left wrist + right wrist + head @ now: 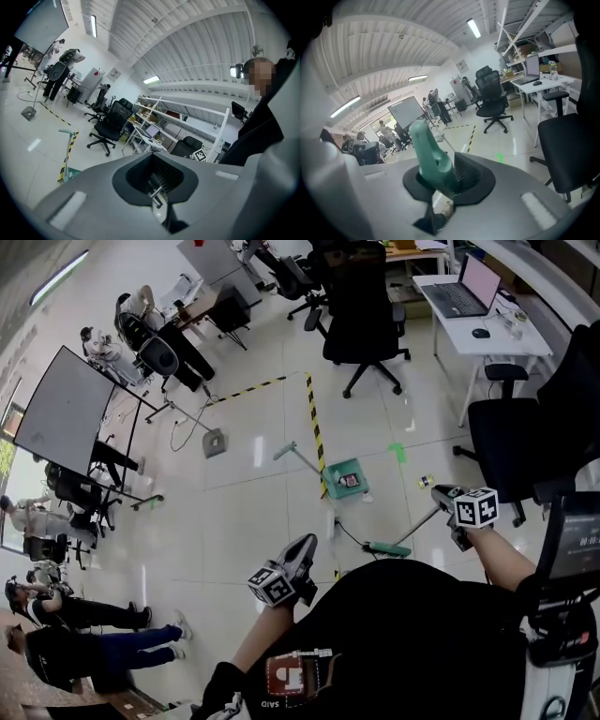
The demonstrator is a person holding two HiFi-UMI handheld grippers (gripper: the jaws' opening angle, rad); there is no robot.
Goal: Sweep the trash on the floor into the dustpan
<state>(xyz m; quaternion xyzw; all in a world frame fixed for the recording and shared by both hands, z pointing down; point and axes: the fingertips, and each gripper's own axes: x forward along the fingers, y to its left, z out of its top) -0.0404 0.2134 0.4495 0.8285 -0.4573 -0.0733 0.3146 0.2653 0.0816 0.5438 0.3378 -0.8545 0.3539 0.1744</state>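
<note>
Your right gripper (444,497) has its jaws clenched on the broom (387,547), whose head rests on the floor just short of the dustpan (345,479), with what looks like trash (427,481) to the pan's right, while your left gripper (302,550) hangs released and empty.

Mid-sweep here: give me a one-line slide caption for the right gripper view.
Right claw shut on the green plastic broom handle, with a black swivel office chair across the glossy white floor.
</note>
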